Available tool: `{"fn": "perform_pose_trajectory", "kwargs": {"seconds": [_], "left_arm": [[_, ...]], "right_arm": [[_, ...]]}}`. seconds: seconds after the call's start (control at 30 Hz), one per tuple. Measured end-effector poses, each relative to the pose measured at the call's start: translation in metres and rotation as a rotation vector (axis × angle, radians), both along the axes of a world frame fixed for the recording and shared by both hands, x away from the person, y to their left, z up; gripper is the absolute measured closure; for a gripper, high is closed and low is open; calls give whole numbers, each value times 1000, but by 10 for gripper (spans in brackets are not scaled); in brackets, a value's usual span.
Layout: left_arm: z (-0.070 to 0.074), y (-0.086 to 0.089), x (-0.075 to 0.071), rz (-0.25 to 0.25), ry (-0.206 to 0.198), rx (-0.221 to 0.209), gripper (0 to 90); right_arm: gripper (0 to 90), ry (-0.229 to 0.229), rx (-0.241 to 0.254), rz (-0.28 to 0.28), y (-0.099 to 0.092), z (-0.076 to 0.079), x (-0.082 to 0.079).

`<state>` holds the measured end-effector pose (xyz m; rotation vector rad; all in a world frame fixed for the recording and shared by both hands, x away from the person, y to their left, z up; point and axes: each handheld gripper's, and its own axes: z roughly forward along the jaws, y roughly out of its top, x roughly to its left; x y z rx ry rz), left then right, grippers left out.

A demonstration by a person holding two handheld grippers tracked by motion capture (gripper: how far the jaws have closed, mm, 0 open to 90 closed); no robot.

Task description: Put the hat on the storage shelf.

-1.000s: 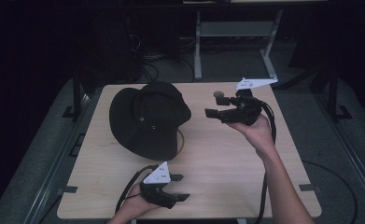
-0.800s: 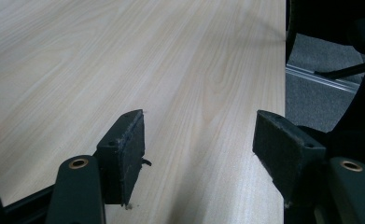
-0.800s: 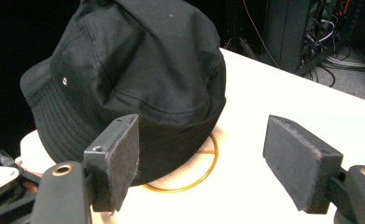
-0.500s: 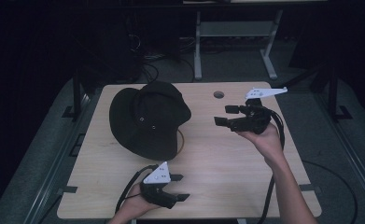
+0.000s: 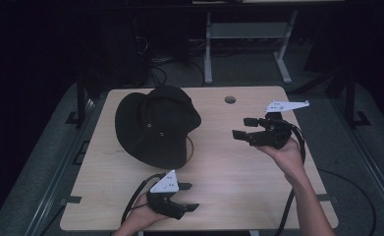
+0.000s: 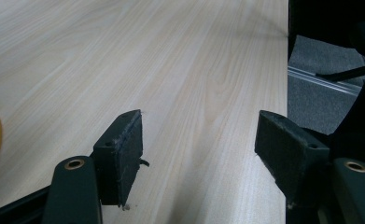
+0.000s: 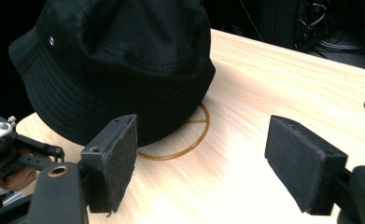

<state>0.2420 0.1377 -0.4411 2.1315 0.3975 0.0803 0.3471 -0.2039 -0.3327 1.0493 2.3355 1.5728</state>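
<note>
A black bucket hat (image 5: pixel 155 125) lies on the wooden table (image 5: pixel 219 172), left of centre; in the right gripper view the hat (image 7: pixel 119 65) rises just beyond the jaws. A tan ring (image 5: pixel 191 147) peeks from under its brim, and the same ring (image 7: pixel 189 137) lies flat on the wood. My right gripper (image 5: pixel 242 128) hovers right of the hat, pointing left at it, open with nothing between its pads. Near the front edge my left gripper (image 5: pixel 188 196) rests low, open and empty, with bare wood ahead of its fingers (image 6: pixel 124 149).
A round cable hole (image 5: pixel 230 100) sits near the table's far edge. A desk frame (image 5: pixel 243 44) and cables stand on the dark floor behind. Metal rails (image 5: pixel 57 172) run along the left and right sides. The table's right edge (image 6: pixel 286 70) is close to the left gripper.
My right gripper has moved down and toward the right, away from the hat's far side. The left gripper has stayed where it was.
</note>
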Motion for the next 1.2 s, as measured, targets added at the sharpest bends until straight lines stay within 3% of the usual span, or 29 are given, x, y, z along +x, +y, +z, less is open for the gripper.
{"fn": "perform_pose_trajectory", "kwargs": {"seconds": [0.77, 1.2], "left_arm": [[-2, 0, 0, 18, -4, 3, 291], [-4, -2, -1, 22, 3, 15, 270]], "right_arm": [[216, 49, 3, -71, -38, -39, -24], [209, 48, 9, -108, -54, -56, -40]]}}
